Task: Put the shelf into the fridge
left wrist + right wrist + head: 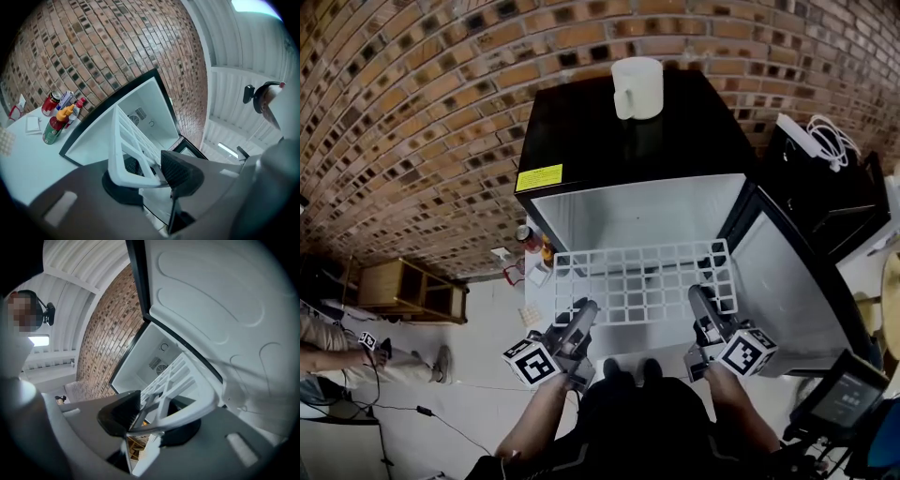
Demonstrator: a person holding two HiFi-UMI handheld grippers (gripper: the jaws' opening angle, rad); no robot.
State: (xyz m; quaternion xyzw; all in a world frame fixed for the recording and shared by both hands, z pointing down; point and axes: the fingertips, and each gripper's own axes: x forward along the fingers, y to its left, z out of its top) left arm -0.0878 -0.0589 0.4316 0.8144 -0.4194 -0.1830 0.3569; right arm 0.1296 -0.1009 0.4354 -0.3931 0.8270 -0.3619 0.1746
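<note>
left hand-held gripper (585,309), right hand-held gripper (699,297) clamp shelf (642,281) at open fridge (600,131)

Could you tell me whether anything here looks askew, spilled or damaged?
Nothing stands out. The white shelf lies square to the open fridge, gripped at its near edge by the left hand-held gripper and right hand-held gripper; the jug on top stands upright.

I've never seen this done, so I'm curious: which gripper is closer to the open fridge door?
Right. The right gripper grips the shelf at its corner beside the fridge door. The left gripper grips the opposite corner, farther from it.
</note>
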